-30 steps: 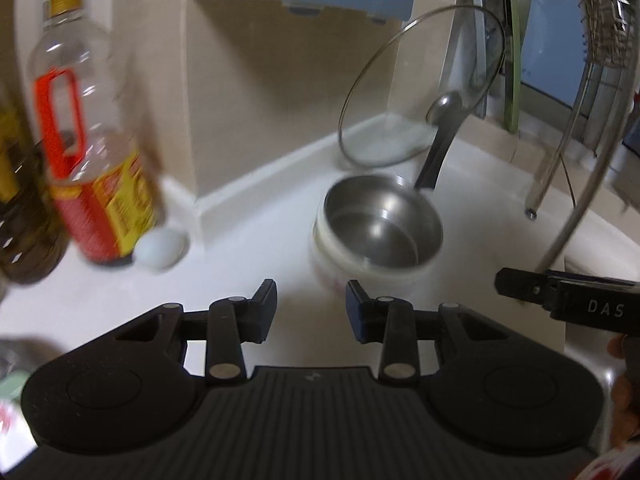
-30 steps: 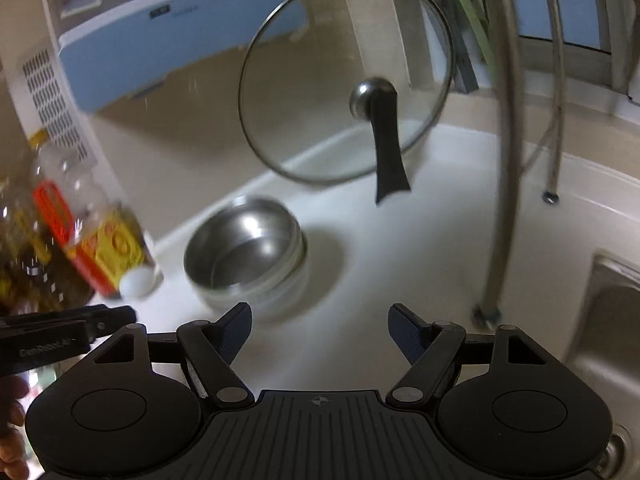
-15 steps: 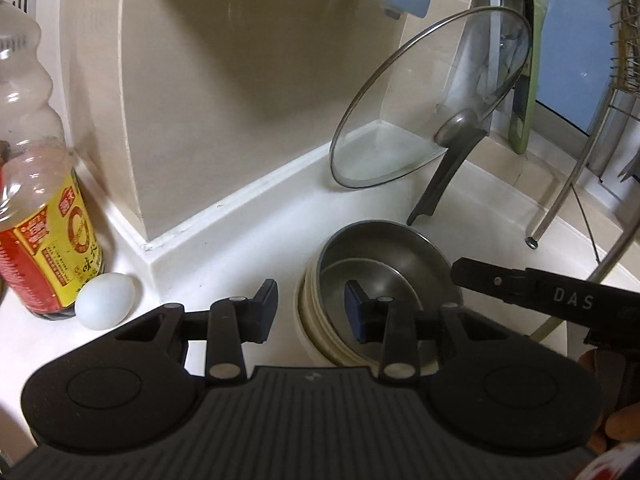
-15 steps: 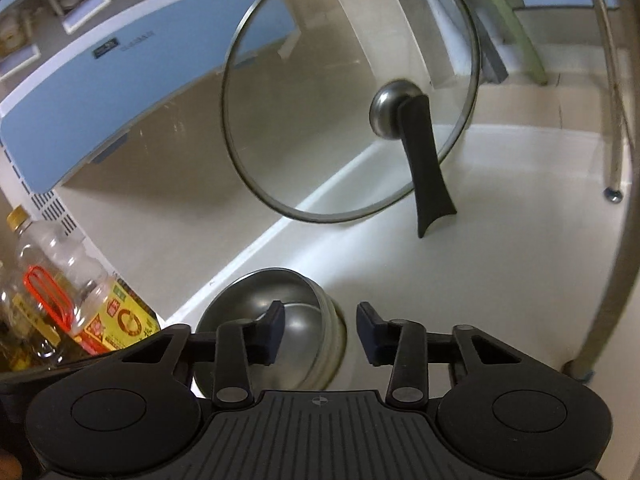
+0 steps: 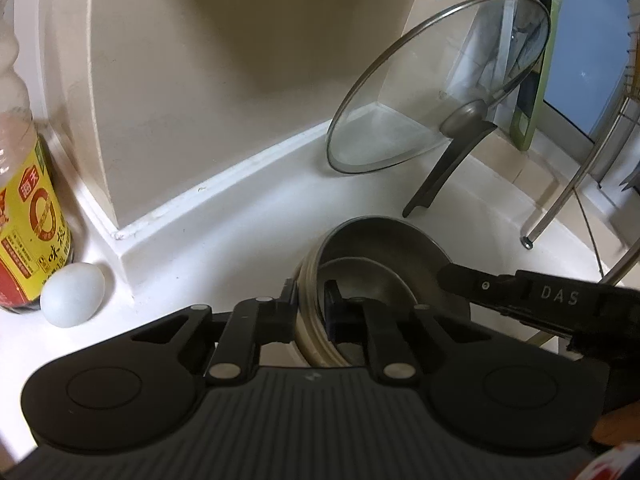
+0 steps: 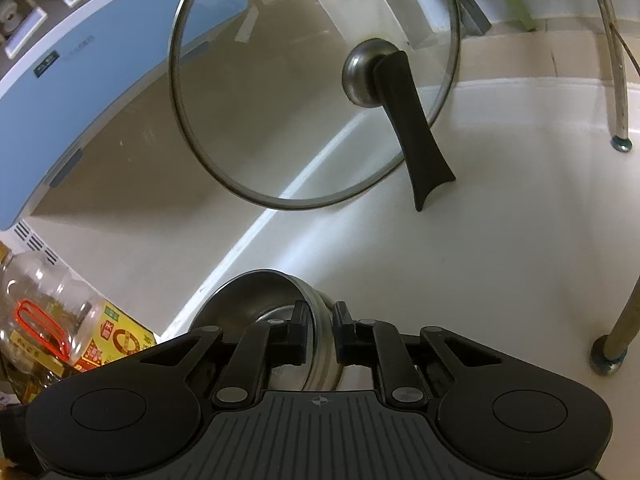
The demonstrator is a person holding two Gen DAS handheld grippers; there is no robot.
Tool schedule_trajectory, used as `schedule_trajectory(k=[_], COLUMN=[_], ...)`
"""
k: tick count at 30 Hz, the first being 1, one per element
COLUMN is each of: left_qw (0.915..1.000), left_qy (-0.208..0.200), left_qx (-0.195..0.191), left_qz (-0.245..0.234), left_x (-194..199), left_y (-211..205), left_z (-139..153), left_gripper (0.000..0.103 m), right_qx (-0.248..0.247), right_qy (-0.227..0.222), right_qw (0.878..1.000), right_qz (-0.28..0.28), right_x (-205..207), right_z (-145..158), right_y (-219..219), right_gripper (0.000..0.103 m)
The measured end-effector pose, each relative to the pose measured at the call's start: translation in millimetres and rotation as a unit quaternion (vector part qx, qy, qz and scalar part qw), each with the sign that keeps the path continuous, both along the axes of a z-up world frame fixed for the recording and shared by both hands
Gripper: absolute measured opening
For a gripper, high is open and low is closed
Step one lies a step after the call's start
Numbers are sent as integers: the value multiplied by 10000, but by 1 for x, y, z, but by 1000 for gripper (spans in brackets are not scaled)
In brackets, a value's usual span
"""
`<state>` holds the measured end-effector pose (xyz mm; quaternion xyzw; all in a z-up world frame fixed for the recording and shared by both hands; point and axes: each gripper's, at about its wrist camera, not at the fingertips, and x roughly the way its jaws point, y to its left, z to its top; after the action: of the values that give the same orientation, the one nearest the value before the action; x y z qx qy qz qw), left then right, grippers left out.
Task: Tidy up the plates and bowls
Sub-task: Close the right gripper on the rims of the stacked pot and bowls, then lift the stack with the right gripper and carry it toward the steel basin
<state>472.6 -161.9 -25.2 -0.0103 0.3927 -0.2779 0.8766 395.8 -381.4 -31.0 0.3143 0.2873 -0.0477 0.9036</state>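
Left wrist view shows the left gripper [image 5: 310,304] clamped on the near rim of the stack of bowls [image 5: 380,256], one finger outside the wall and one inside; its jaws have just been closing onto that rim. From the right wrist view, the right gripper [image 6: 320,326] likewise pinches the stack's rim [image 6: 320,320] on the opposite side, its jaws also having just closed around the wall. The right gripper's finger [image 5: 480,284] reaches across the stack in the left view. The stack is steel bowls nested together, with pale, cream-banded outer walls showing at the side, and it sits on the white counter [image 5: 240,240]. Behind the stack a glass lid [image 5: 436,96] stands propped on its black handle. Left of the stack, past the wall corner, lie a white egg [image 5: 72,294] and a sauce bottle [image 5: 28,220]. Right of the stack stand the metal rack legs [image 6: 612,344].
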Motion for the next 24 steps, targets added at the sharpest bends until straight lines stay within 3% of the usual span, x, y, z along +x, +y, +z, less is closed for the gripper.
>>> schedule_trajectory(k=[7, 12, 18, 24], left_qw=[10000, 9999, 9998, 9998], left_qy=[29, 84, 159, 98], left_qx=[90, 121, 127, 161], left_qz=[-19, -52, -90, -86], left_x=[2, 4, 7, 7], left_y=[-4, -4, -2, -3], left_z=[1, -1, 0, 0], left_gripper=[12, 11, 11, 15], right_qx=[231, 121, -49, -341], right_qy=[567, 823, 901, 638], right_qw=[9980, 9964, 9959, 9974], right_qz=[-156, -163, -108, -21], right_x=[13, 16, 17, 11], right_z=[10, 17, 19, 13], right_y=[-4, 1, 5, 12], right_gripper=[14, 14, 14, 14])
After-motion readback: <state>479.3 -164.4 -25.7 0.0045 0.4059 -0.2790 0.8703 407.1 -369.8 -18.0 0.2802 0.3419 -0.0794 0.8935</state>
